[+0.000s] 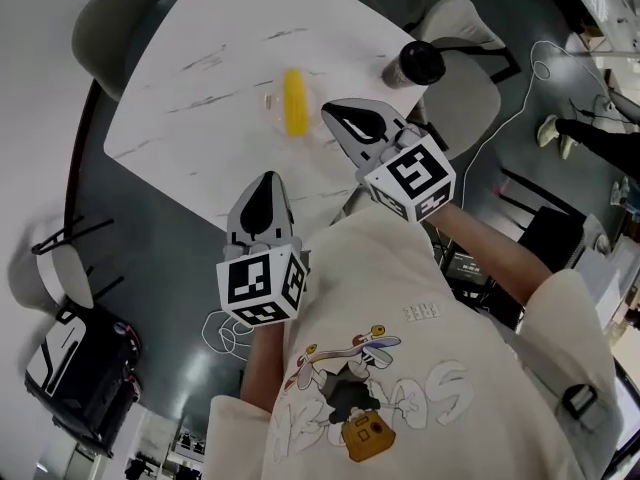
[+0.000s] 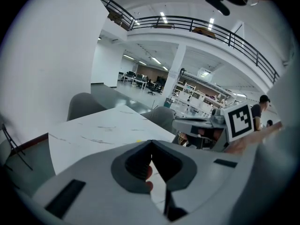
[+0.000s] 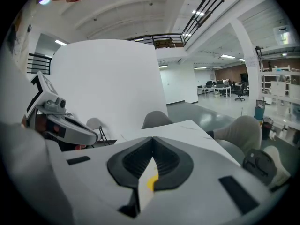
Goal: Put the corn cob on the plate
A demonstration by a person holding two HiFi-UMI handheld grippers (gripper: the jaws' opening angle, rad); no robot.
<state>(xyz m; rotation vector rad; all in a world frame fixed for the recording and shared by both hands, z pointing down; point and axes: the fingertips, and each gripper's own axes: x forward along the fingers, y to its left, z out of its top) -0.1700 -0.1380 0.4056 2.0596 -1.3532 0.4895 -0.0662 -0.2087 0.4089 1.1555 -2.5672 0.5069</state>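
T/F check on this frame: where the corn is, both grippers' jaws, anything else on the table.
1. The corn cob lies on the clear plate. True.
2. The left gripper holds the corn cob. False: its jaws are together with nothing between them, off the table's near edge.
3. A dark lidded cup stands at the table's right edge. True.
4. The right gripper has its jaws wide apart. False: they are together and empty.

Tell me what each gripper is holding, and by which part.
Nothing is held. The left gripper and right gripper are both shut and empty; the corn cob lies on the plate.
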